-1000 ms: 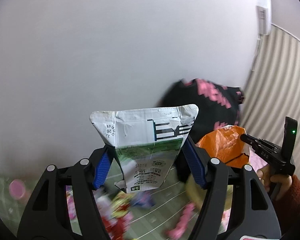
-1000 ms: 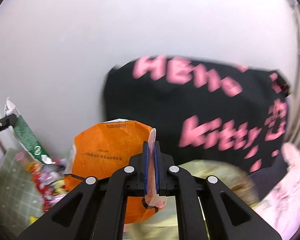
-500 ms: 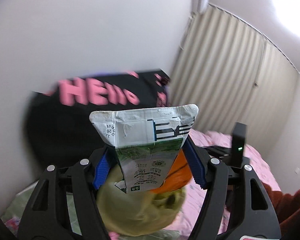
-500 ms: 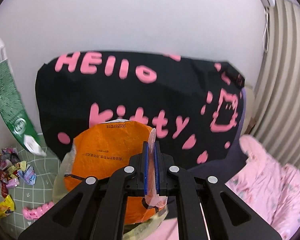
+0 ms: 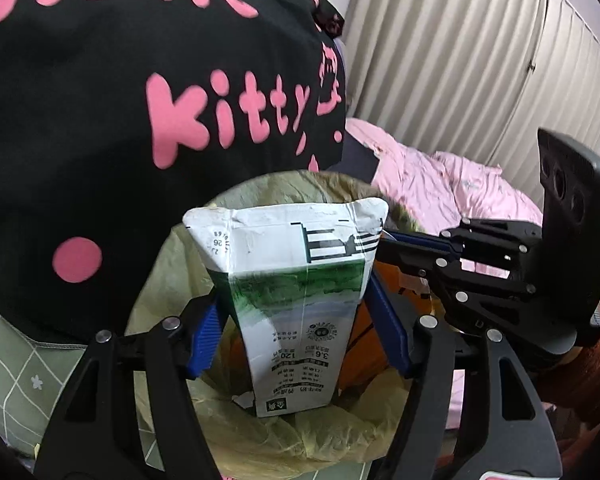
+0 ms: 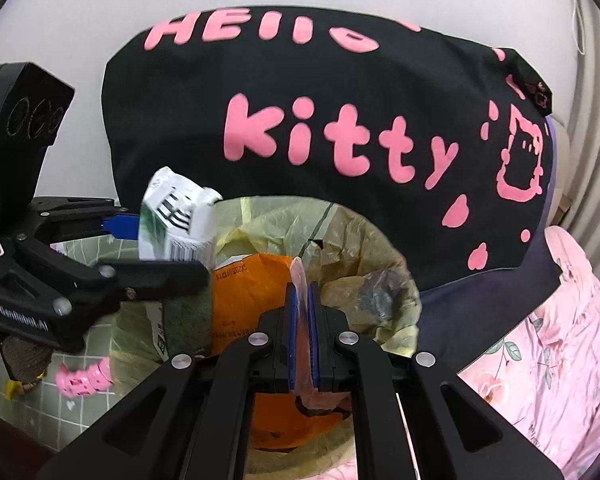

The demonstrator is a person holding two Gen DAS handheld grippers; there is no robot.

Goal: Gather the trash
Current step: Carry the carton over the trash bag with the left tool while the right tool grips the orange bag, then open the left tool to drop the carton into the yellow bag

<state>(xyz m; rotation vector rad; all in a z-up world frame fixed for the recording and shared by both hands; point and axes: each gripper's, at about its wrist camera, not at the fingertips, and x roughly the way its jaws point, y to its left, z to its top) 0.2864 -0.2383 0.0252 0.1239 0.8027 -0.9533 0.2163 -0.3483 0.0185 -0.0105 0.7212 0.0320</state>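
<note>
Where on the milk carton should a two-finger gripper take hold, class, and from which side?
Grip the milk carton across its narrow green-and-white body, below the flared, flattened top, approaching from its base end. The left gripper holds it so; the flat side walls suit the pads.

Bed (image 6: 560, 344): pink floral cover, at 4 o'clock in the right wrist view. Green grid-patterned mat (image 6: 80, 408) at 8 o'clock, bearing a pink wrapper (image 6: 85, 378) and a yellow scrap (image 6: 11, 389).

Left gripper (image 5: 296, 332): clamps the milk carton (image 5: 296, 280).
Carton: above the bin bag (image 5: 172, 280) mouth.
Right gripper (image 5: 396, 244): beside the carton.
</note>
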